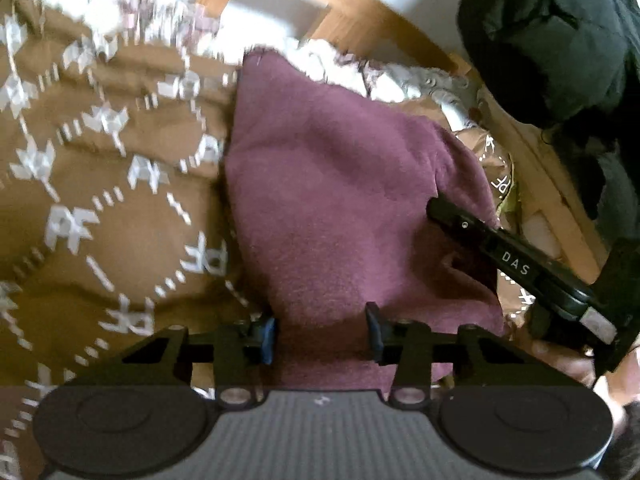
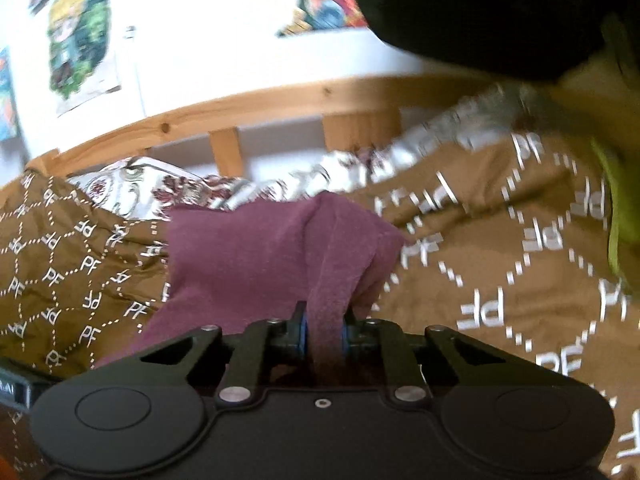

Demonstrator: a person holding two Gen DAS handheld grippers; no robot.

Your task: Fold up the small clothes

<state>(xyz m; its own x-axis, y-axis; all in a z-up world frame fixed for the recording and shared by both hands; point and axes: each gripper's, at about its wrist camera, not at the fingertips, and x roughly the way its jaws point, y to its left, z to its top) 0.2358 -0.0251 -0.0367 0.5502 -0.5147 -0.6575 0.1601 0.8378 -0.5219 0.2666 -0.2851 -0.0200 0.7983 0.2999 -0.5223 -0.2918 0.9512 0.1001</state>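
While the maroon garment [image 1: 340,200] lies bunched on the brown patterned bedcover [image 1: 100,152] in the left wrist view, the left gripper [image 1: 322,336] straddles its near edge, whether the pads pinch it I cannot tell; the right gripper [image 1: 452,210] bites the far side. From the right wrist view, its jaws are clenched on a gathered strip; no fold looks finished yet.
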